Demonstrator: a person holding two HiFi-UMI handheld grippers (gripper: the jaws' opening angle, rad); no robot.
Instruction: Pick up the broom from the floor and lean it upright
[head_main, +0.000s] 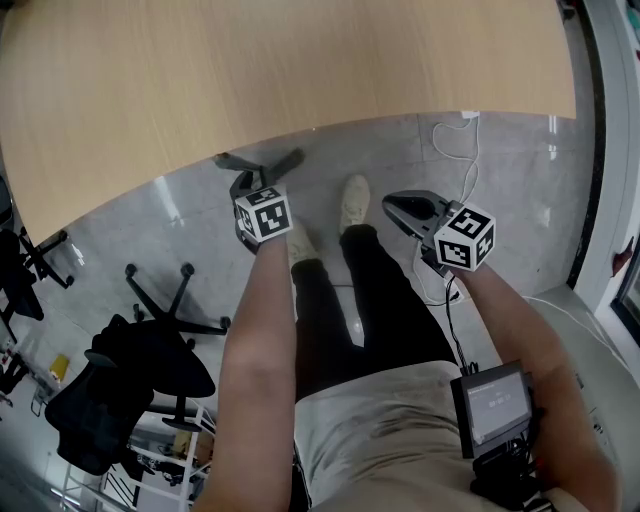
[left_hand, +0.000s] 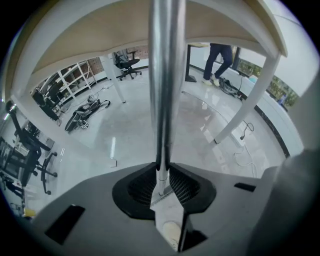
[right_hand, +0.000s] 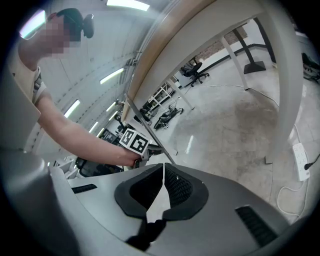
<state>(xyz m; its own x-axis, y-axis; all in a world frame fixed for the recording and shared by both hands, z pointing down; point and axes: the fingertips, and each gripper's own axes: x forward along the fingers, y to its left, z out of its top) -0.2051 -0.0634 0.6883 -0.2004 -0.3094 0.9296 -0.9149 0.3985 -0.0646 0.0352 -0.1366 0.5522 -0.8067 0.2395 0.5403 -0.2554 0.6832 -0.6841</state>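
Observation:
The broom shows only as its silver metal handle (left_hand: 166, 75), which rises from between my left gripper's (left_hand: 162, 172) pads up past the table's underside. In the right gripper view the same handle (right_hand: 142, 125) slants from the left gripper (right_hand: 150, 148) up to the wooden table's edge (right_hand: 200, 45). The left gripper (head_main: 258, 168) points steeply down by the table's rim (head_main: 300, 70) and is shut on the handle. My right gripper (head_main: 392, 206) hangs apart on the right; its pads (right_hand: 162, 167) meet with nothing between them. The broom's head is out of sight.
A black office chair (head_main: 150, 370) stands at the lower left. White cables and a power strip (head_main: 450, 140) lie on the grey floor near a white table leg (right_hand: 287, 75). The person's shoes (head_main: 355, 200) stand between the grippers. Another person (left_hand: 217, 60) stands far off.

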